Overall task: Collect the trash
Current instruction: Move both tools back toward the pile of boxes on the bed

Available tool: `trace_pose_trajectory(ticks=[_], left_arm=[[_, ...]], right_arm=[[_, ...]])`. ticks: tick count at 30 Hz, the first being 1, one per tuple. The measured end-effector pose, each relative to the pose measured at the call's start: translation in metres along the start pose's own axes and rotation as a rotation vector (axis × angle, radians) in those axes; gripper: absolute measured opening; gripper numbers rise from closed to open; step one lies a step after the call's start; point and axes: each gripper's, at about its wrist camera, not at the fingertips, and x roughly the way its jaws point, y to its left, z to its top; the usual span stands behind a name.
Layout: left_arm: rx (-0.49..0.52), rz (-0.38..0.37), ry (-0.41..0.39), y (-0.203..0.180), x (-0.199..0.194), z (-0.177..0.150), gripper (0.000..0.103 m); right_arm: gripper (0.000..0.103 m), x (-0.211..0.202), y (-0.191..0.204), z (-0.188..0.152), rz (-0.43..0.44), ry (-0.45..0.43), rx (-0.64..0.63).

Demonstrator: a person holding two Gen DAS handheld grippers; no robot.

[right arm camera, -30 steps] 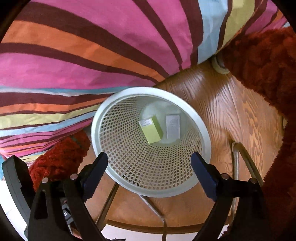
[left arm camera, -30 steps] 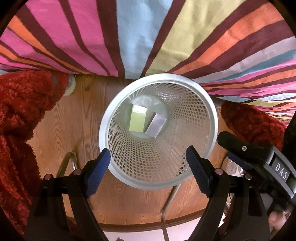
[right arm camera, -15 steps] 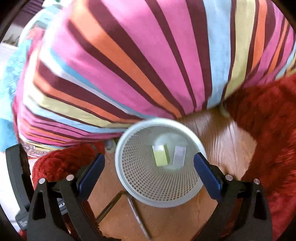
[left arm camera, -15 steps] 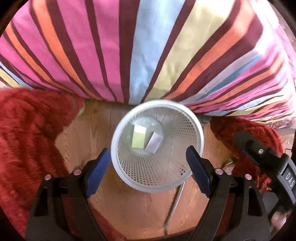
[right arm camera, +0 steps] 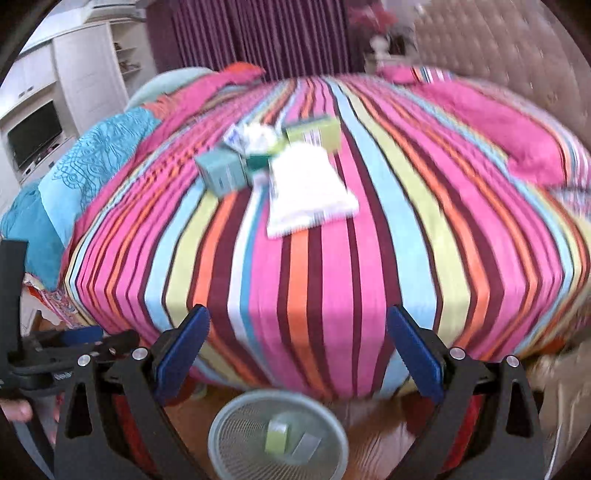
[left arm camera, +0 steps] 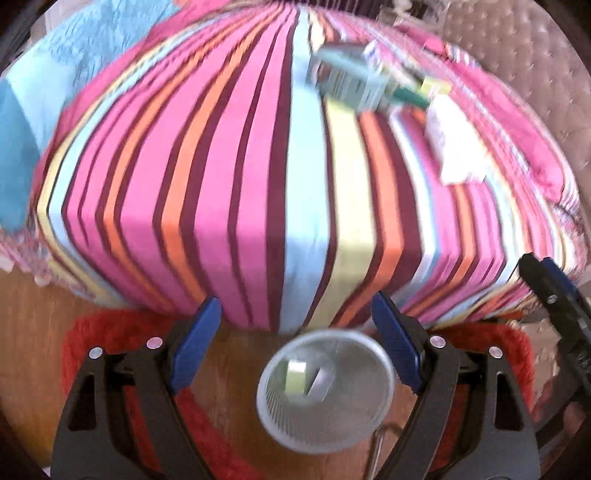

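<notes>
A white mesh waste basket (left arm camera: 327,428) (right arm camera: 236,458) stands on the wood floor at the foot of the bed. Inside lie a green box (left arm camera: 295,376) (right arm camera: 276,437) and a grey packet (left arm camera: 321,384) (right arm camera: 306,446). On the striped bedspread (right arm camera: 332,240) lies more trash: a teal box (right arm camera: 221,171) (left arm camera: 347,83), a green box (right arm camera: 314,134), a white plastic bag (right arm camera: 306,188) (left arm camera: 456,147) and crumpled wrappers (right arm camera: 251,140). My left gripper (left arm camera: 295,354) is open and empty, high above the basket. My right gripper (right arm camera: 297,365) is open and empty, also above it.
A red shaggy rug (left arm camera: 110,332) surrounds the basket on the floor. A blue blanket (right arm camera: 88,155) lies on the bed's left side. A padded headboard (right arm camera: 498,48), a white cabinet with a television (right arm camera: 37,133) and dark curtains (right arm camera: 258,33) stand behind.
Both grippers have risen and tilted up away from the basket. The basket has shrunk to the bottom of both views and the bed top with its trash has come into sight.
</notes>
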Motion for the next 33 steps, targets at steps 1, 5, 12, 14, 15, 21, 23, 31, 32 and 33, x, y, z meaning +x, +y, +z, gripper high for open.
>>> trace_pose_trajectory(ticks=[1, 5, 12, 14, 15, 21, 23, 31, 32, 33], left_arm=[[-0.009, -0.016, -0.017, -0.002, -0.003, 0.011, 0.082], [-0.049, -0.036, -0.051, -0.007, -0.006, 0.038, 0.082], [-0.092, -0.043, -0.083, -0.024, 0.003, 0.095, 0.082], [-0.106, -0.039, -0.08, -0.029, 0.011, 0.109, 0.082], [-0.116, -0.043, -0.078, -0.03, 0.014, 0.114, 0.082], [-0.173, -0.068, -0.075, -0.048, 0.032, 0.156, 0.082], [-0.172, -0.061, -0.066, -0.056, 0.04, 0.166, 0.082], [-0.203, -0.031, -0.042, -0.064, 0.066, 0.195, 0.082], [-0.208, -0.022, -0.039, -0.065, 0.07, 0.198, 0.082], [-0.212, -0.017, -0.035, -0.065, 0.073, 0.199, 0.082]], right_arm=[[0.092, 0.002, 0.0, 0.007, -0.002, -0.007, -0.006], [0.092, 0.011, -0.003, 0.024, 0.004, -0.028, -0.017], [0.092, 0.028, -0.009, 0.042, 0.022, 0.001, -0.017], [0.092, 0.032, -0.01, 0.046, 0.028, 0.004, -0.024], [0.092, 0.034, -0.01, 0.048, 0.029, 0.007, -0.029], [0.092, 0.053, -0.008, 0.058, 0.032, 0.015, -0.053], [0.092, 0.058, -0.01, 0.061, 0.04, 0.022, -0.053], [0.092, 0.069, -0.006, 0.068, 0.033, -0.001, -0.106], [0.092, 0.072, -0.006, 0.071, 0.03, -0.001, -0.113], [0.092, 0.074, -0.006, 0.072, 0.029, -0.002, -0.119]])
